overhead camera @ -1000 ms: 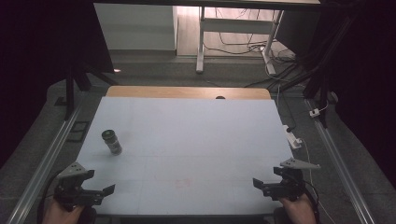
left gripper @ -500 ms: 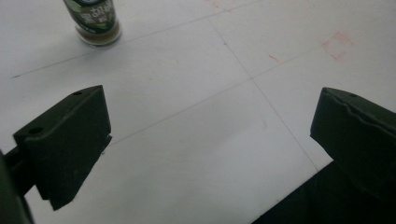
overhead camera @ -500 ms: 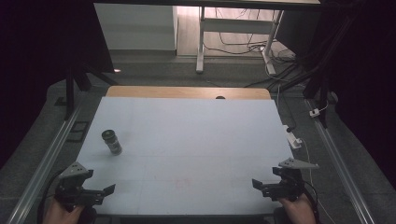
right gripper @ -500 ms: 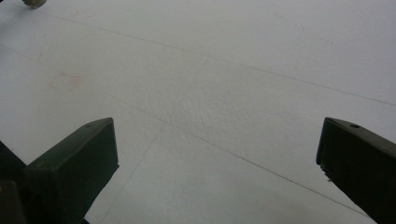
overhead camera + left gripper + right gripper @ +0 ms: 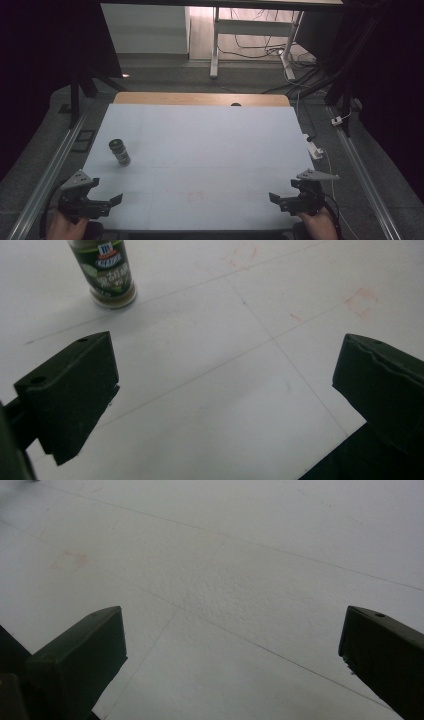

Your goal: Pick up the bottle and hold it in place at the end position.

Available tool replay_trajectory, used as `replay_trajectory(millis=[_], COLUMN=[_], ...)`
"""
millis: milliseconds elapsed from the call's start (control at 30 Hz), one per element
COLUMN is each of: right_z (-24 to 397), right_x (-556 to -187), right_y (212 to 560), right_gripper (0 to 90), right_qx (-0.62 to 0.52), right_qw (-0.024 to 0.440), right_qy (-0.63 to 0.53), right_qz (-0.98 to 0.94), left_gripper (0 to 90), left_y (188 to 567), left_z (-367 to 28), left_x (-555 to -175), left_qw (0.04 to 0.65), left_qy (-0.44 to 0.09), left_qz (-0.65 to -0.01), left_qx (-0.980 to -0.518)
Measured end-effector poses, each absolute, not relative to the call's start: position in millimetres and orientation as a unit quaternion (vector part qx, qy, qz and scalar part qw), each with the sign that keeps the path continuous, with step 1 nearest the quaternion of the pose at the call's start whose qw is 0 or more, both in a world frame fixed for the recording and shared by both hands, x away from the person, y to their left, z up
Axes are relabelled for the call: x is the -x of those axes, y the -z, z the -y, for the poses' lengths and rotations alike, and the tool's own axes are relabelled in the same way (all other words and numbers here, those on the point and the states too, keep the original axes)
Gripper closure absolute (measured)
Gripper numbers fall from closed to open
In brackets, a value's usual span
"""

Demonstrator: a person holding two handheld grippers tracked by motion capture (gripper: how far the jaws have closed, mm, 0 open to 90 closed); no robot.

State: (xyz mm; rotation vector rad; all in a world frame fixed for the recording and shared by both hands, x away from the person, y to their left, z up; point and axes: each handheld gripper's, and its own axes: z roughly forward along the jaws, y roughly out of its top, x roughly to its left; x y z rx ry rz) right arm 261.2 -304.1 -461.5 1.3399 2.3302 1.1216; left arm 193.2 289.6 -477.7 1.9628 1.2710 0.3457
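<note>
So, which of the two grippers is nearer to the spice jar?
The left gripper. The spice jar stands upright on the left part of the table, just beyond it; the right gripper waits at the opposite near corner.

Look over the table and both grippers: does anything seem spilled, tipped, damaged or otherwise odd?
Nothing much stands out. The spice jar stands upright and closed on the white table, with no spill around it. The left gripper and right gripper are both open and empty. The only blemishes are faint reddish marks on the tabletop.
</note>
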Motion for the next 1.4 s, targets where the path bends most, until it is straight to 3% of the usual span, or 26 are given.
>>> replay_trajectory(millis=[967,1400], right_z=[304,304], right_x=[-262,-262], right_y=[462,462], right_gripper=[0.0,0.0], right_qx=[-0.452,-0.454], right_qw=[0.109,0.108], right_qy=[-0.382,-0.383], right_qz=[-0.799,-0.797], left_gripper=[0.0,0.0], left_y=[484,485], left_z=[-292,-297], left_x=[-225,-247], left_qw=[0.405,0.373], left_qy=[-0.148,-0.183], left_qz=[-0.494,-0.505], left_qx=[-0.755,-0.757])
